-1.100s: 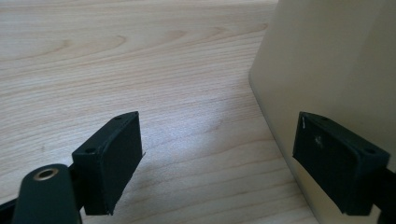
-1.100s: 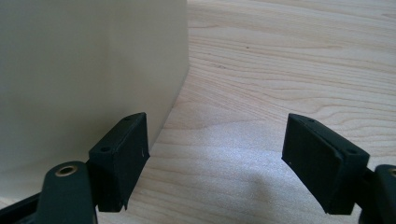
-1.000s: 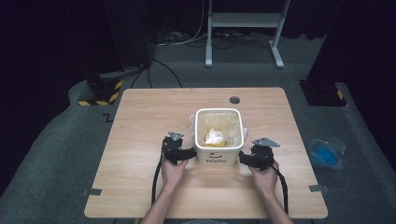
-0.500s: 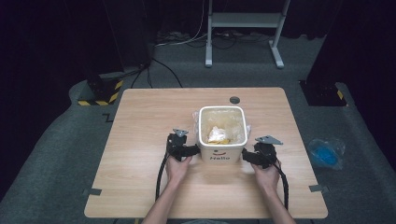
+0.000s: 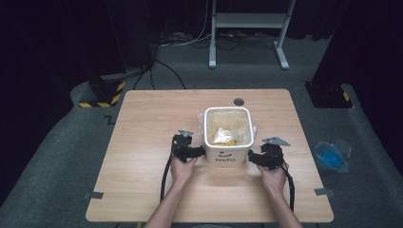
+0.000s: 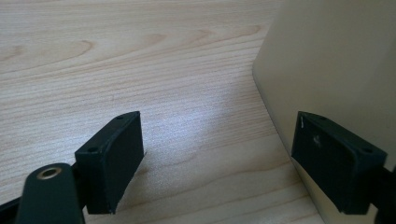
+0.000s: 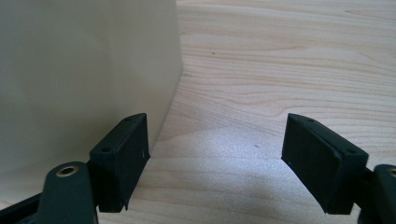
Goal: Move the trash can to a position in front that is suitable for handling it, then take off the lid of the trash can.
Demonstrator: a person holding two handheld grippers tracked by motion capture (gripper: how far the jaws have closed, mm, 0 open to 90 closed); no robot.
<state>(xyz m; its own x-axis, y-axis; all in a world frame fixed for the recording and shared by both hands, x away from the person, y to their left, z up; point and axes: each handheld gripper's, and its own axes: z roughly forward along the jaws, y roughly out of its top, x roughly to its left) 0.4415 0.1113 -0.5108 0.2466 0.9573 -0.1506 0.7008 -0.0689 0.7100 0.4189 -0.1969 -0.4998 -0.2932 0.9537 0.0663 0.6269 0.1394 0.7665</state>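
Observation:
A white square bin [image 5: 227, 137] with a smiley and "Hello" on its front stands mid-table, lined with a clear bag and holding crumpled yellowish-white trash [image 5: 223, 136]. My left gripper [image 5: 197, 153] is against the bin's left side, jaws open, one pad beside the bin wall [image 6: 336, 74] and bare wood between the jaws [image 6: 217, 156]. My right gripper [image 5: 254, 157] sits at the bin's right side, also open, one pad next to the bin wall [image 7: 84, 70] and wood between its jaws [image 7: 217, 156].
The wooden table [image 5: 157, 123] has a dark round grommet [image 5: 238, 101] behind the bin. A blue plastic bag [image 5: 331, 154] lies on the floor at right. A white stand base [image 5: 247, 28] and cables are beyond the far edge.
The bin and both grippers have shifted slightly toward the near edge and a little right, hands staying on either side of it.

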